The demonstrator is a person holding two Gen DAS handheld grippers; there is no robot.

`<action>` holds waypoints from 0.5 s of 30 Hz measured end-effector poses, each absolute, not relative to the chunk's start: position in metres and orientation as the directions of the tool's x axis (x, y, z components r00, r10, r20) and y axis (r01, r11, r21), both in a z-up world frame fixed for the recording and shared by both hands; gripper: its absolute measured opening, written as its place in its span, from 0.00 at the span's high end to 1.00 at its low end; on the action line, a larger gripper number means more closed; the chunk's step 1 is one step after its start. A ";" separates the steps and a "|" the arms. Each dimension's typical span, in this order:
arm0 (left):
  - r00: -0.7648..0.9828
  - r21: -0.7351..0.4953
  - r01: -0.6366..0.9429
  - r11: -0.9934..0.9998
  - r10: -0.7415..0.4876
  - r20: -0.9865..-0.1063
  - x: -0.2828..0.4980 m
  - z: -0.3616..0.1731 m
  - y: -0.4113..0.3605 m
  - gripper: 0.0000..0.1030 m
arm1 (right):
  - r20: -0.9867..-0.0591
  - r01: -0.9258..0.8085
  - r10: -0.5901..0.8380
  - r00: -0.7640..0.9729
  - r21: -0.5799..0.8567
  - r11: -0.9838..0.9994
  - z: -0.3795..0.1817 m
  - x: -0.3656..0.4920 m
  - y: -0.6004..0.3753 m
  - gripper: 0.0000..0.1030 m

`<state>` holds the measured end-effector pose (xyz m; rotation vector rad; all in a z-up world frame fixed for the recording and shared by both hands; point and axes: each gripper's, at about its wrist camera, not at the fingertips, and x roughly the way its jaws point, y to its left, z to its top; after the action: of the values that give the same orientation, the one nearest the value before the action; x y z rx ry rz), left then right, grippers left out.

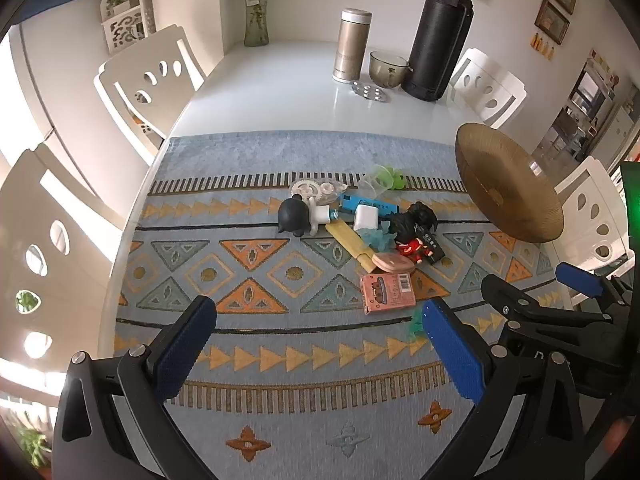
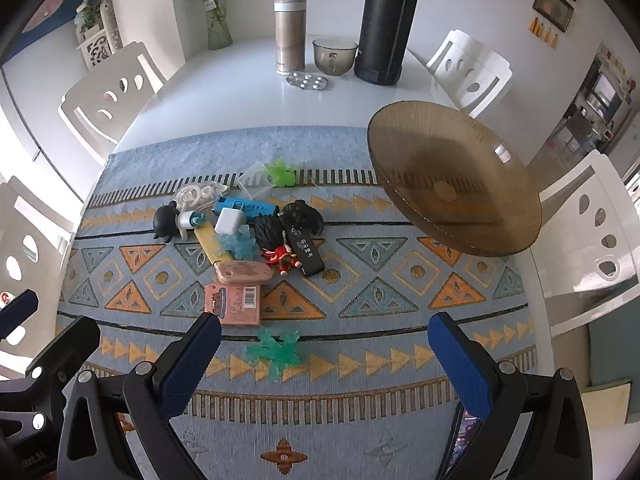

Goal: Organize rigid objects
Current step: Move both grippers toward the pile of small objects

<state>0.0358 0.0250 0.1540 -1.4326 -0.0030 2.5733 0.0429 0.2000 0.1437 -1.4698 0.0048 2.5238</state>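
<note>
A pile of small objects lies mid-mat: a pink box [image 1: 387,293] [image 2: 234,304], a black round figure [image 1: 294,216] [image 2: 166,222], a white cube [image 1: 366,216] [image 2: 229,221], a blue box [image 2: 244,206], a red-and-black doll [image 1: 416,236] [image 2: 280,246] and a pink oval case [image 2: 244,272]. A green plastic star [image 2: 276,352] lies apart, nearest me. A brown glass dish [image 1: 506,184] [image 2: 452,176] stands at the right. My left gripper [image 1: 316,344] is open and empty, short of the pink box. My right gripper [image 2: 324,360] is open and empty over the green star; it also shows in the left wrist view [image 1: 560,284].
The patterned blue mat [image 1: 280,280] [image 2: 380,280] covers the near half of a white table [image 1: 280,80]. At the far end stand a black flask [image 1: 440,32], a steel tumbler [image 1: 352,46], a small glass bowl [image 1: 386,68], a pill blister [image 1: 370,91] and a vase [image 1: 256,8]. White chairs surround the table.
</note>
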 end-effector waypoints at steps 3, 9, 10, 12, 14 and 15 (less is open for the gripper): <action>-0.510 -0.096 -0.174 -0.980 0.173 -0.843 0.034 0.153 0.026 0.01 | -0.860 -0.199 0.174 -0.479 -0.087 -0.976 0.143 0.042 0.203 0.00; -0.504 -0.099 -0.175 -0.980 0.175 -0.846 0.032 0.152 0.027 0.01 | -0.872 -0.204 0.178 -0.455 -0.093 -0.975 0.141 0.041 0.205 0.00; -0.503 -0.099 -0.175 -0.980 0.175 -0.846 0.032 0.152 0.027 0.01 | -0.871 -0.205 0.179 -0.458 -0.092 -0.974 0.140 0.041 0.206 0.00; -0.501 -0.101 -0.176 -0.979 0.177 -0.847 0.032 0.151 0.027 0.01 | -0.881 -0.205 0.179 -0.438 -0.096 -0.974 0.139 0.040 0.207 0.00; -0.500 -0.110 -0.180 -0.977 0.188 -0.846 0.031 0.150 0.027 0.01 | -0.887 -0.208 0.179 -0.427 -0.096 -0.973 0.138 0.039 0.208 0.00; -0.498 -0.118 -0.183 -0.976 0.196 -0.845 0.030 0.150 0.027 0.01 | -0.887 -0.210 0.178 -0.427 -0.094 -0.973 0.138 0.039 0.209 0.00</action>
<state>0.0305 0.0274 0.1503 -1.4376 -0.0190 2.5440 0.0390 0.2088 0.1380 -1.5321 0.0448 2.4750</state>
